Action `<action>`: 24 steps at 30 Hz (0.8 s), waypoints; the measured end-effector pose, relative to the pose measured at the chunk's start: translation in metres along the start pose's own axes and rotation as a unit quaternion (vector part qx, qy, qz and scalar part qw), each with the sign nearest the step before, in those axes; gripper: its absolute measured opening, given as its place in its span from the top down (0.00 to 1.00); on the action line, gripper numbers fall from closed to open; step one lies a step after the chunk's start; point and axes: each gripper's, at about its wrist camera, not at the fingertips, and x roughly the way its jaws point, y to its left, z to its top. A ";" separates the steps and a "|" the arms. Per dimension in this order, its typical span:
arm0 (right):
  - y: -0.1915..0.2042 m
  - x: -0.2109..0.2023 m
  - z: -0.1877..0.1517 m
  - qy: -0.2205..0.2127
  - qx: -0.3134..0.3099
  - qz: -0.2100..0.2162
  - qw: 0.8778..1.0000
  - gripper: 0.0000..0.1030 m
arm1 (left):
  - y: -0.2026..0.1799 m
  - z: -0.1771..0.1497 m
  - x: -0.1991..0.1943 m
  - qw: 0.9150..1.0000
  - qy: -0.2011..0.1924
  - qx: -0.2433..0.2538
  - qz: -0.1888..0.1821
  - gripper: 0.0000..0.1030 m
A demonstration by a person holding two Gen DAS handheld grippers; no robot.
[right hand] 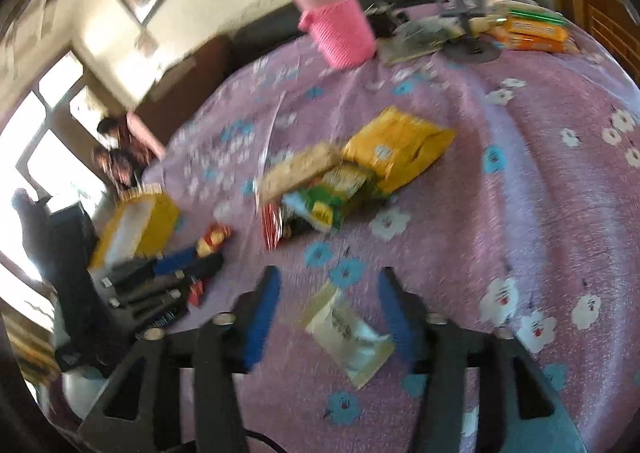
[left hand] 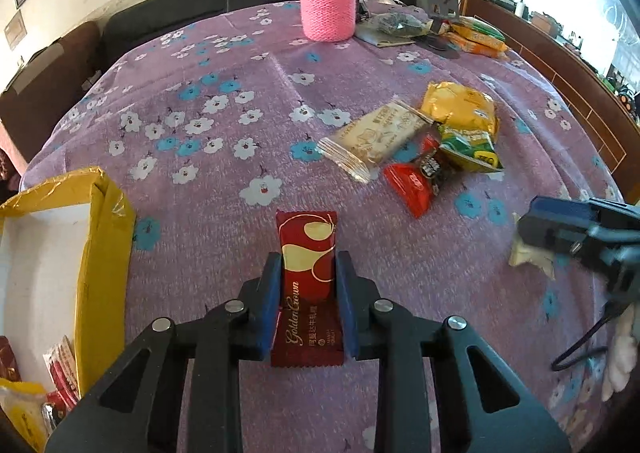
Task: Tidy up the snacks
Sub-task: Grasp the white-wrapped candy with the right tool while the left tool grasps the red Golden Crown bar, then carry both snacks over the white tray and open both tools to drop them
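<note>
Now our left tool (left hand: 307, 265) pinches a dark red Golden Crown wafer packet (left hand: 307, 289) between its blue pads, just above the floral purple cloth (left hand: 224, 181) on the worktop. Beside it to our left stands the yellow box (left hand: 100, 253), with a few snacks already inside. Our right tool (right hand: 326, 309) is spread wide around a pale cream packet (right hand: 348, 337) lying on the cloth; the right view is blurred. Farther off, a snack pile (left hand: 424, 141) lies near a pink knitted bottle (left hand: 327, 1).
</note>
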 end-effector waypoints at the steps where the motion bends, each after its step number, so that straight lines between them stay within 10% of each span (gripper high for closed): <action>1: 0.005 0.001 -0.001 0.004 -0.016 -0.011 1.000 0.45 | 0.001 -0.001 -0.001 1.000 0.001 -0.003 -0.002 0.77; 9: 0.024 0.004 -0.011 0.029 -0.086 -0.048 0.995 0.50 | 0.008 -0.011 -0.013 1.000 -0.006 -0.027 -0.011 0.77; 13: 0.019 0.001 -0.013 0.025 -0.067 -0.049 0.996 0.76 | 0.019 -0.021 -0.032 0.998 -0.020 -0.048 -0.031 0.77; 24: 0.023 -0.025 -0.025 -0.021 -0.027 -0.030 0.999 0.77 | 0.052 -0.052 -0.096 0.990 -0.071 -0.095 -0.076 0.77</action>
